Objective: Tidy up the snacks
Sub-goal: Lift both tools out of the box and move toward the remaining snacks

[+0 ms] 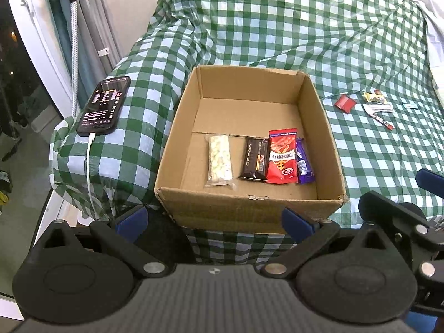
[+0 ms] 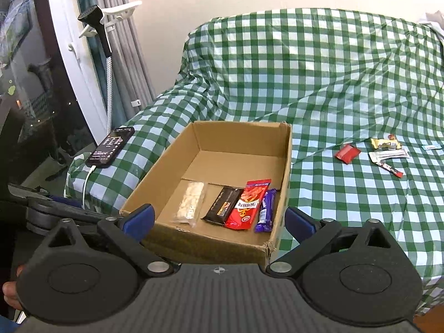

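An open cardboard box (image 1: 177, 127) (image 2: 155, 172) sits on the green checked cloth. In it lie a clear bag of pale pieces (image 1: 219, 159) (image 2: 190, 202), a black bar (image 1: 255, 159) (image 2: 222, 205), a red pack (image 1: 280, 156) (image 2: 247, 204) and a purple bar (image 1: 304, 163) (image 2: 265, 211). On the cloth to the right lie a small red wrapper (image 1: 345, 103) (image 2: 347, 153), a gold bar (image 1: 374, 97) (image 2: 385, 143), a silver packet (image 1: 378, 108) (image 2: 390, 155) and a thin red-tipped stick (image 1: 384, 120) (image 2: 392, 169). My left gripper (image 1: 215, 217) and right gripper (image 2: 219, 220) are open and empty, in front of the box.
A black phone (image 1: 104, 105) (image 2: 111, 146) with a white cable lies left of the box near the cloth's edge. A window and a handheld steamer (image 2: 101, 27) on a stand are at the left. Rumpled cloth rises behind the box.
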`<state>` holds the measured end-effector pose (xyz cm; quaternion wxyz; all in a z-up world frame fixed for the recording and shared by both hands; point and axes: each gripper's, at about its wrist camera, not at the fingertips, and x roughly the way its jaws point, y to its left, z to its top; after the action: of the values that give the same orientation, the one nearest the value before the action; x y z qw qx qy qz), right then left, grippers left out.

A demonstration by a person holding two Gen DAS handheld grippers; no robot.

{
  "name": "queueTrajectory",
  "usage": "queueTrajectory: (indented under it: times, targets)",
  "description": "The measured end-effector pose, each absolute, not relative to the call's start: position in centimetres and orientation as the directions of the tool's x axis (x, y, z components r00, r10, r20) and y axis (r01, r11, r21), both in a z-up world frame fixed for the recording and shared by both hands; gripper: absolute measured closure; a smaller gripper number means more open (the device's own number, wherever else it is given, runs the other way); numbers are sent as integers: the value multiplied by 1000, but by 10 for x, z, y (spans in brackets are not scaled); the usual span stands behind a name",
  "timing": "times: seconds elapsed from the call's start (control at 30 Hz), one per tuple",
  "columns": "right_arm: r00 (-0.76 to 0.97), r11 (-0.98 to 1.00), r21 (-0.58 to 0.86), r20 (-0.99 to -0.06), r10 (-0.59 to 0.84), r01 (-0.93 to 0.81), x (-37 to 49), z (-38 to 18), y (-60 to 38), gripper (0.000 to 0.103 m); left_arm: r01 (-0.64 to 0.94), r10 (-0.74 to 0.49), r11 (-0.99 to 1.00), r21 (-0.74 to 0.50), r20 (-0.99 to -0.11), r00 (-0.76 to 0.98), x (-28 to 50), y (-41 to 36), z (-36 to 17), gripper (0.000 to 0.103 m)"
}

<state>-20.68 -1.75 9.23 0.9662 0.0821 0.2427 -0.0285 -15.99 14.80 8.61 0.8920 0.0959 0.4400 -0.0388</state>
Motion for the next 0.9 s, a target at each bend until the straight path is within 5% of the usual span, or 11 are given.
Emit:
queueTrajectory:
  times: [0.9]
  targets:
    - [879,981,165,-476,-10,101,-209,87,-22,2,178,34,969,174,-803,595,-158,144,82,0]
